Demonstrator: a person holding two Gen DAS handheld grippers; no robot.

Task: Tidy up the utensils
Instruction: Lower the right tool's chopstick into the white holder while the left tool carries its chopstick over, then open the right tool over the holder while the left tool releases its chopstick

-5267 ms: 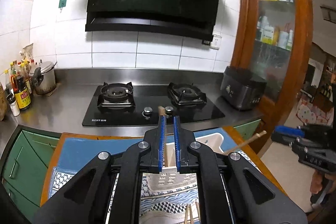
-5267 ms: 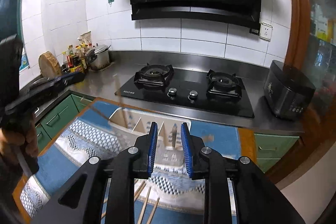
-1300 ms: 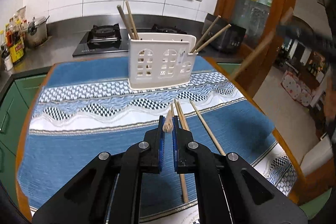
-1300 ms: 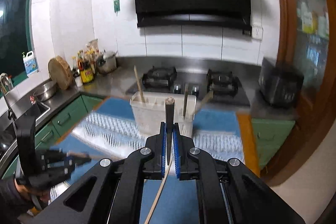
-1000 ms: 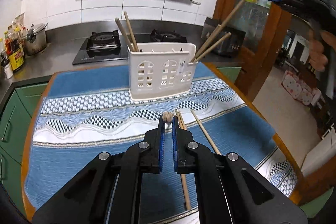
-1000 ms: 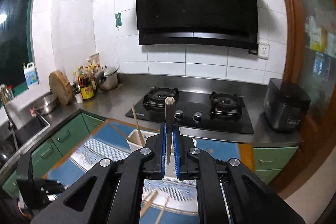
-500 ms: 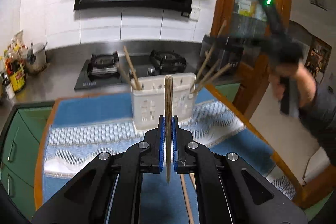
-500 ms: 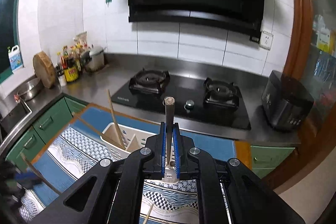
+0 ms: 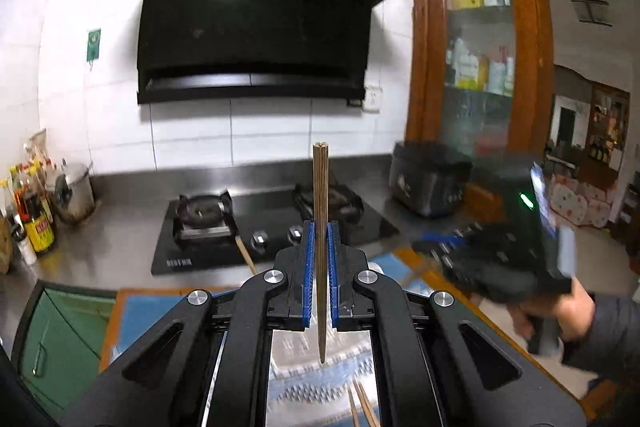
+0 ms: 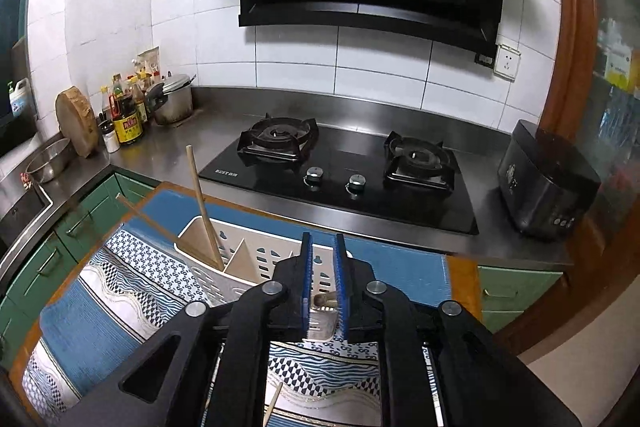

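My left gripper [image 9: 320, 231] is shut on a brown chopstick [image 9: 321, 187] that stands upright between its blue pads, high above the cloth. The white utensil caddy [image 10: 248, 251] sits on the blue patterned cloth [image 10: 100, 323], with two chopsticks [image 10: 202, 199] leaning in its left compartment. My right gripper [image 10: 323, 247] hovers over the caddy's right end and its jaws are opening. Another chopstick's top [image 10: 322, 301] shows low between the pads, clear of both. In the left wrist view the right gripper [image 9: 500, 259] appears blurred, held by a hand [image 9: 568, 311]. Loose chopsticks [image 9: 360, 403] lie on the cloth.
Behind the table a steel counter holds a black gas hob [image 10: 340, 171], a pot [image 10: 172, 103], sauce bottles [image 10: 126, 115] and a black appliance [image 10: 548, 179]. A wooden glass-door cabinet [image 9: 476, 39] stands at the right. A sink [image 10: 24, 203] lies at the left.
My left gripper has risen with its chopstick, and the caddy has dropped behind it. My right gripper's jaws have parted and its chopstick has slid down into the caddy.
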